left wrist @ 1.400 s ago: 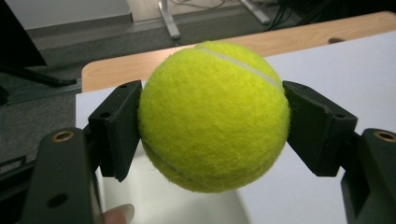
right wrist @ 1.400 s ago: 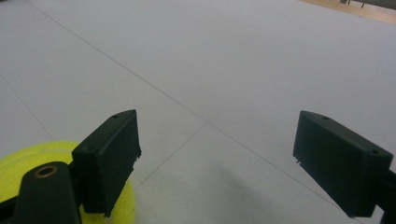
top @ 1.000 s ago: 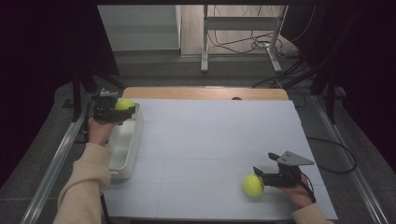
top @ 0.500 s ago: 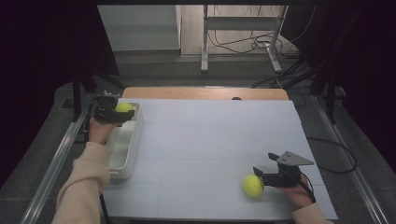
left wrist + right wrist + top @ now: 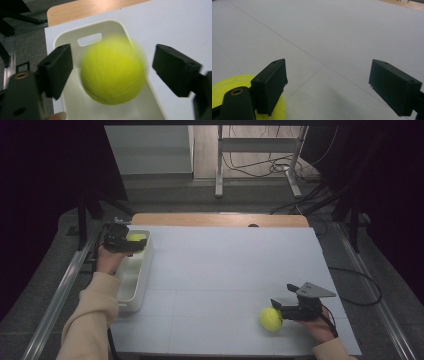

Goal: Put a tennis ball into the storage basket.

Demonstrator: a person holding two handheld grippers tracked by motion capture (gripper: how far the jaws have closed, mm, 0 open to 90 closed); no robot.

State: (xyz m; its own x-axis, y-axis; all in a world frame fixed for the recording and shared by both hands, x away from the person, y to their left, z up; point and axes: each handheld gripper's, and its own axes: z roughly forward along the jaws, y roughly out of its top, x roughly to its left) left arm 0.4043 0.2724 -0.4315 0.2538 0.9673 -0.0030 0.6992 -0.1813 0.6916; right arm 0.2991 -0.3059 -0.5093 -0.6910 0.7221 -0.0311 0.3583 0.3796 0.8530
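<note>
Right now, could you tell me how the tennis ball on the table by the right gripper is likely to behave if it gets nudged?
The tennis ball is round and sits free on the flat white table, so it will probably roll off at a nudge. Its fuzzy look suggests decent grip rather than slipperiness. The right gripper stands open beside it, not around it, so a sideways touch would likely push it away.

The white-covered worktop point(image 5: 225, 270) bears a cream tray point(image 5: 131, 285) at its left edge and a yellow tennis ball point(image 5: 270, 318) near its front right.
</note>
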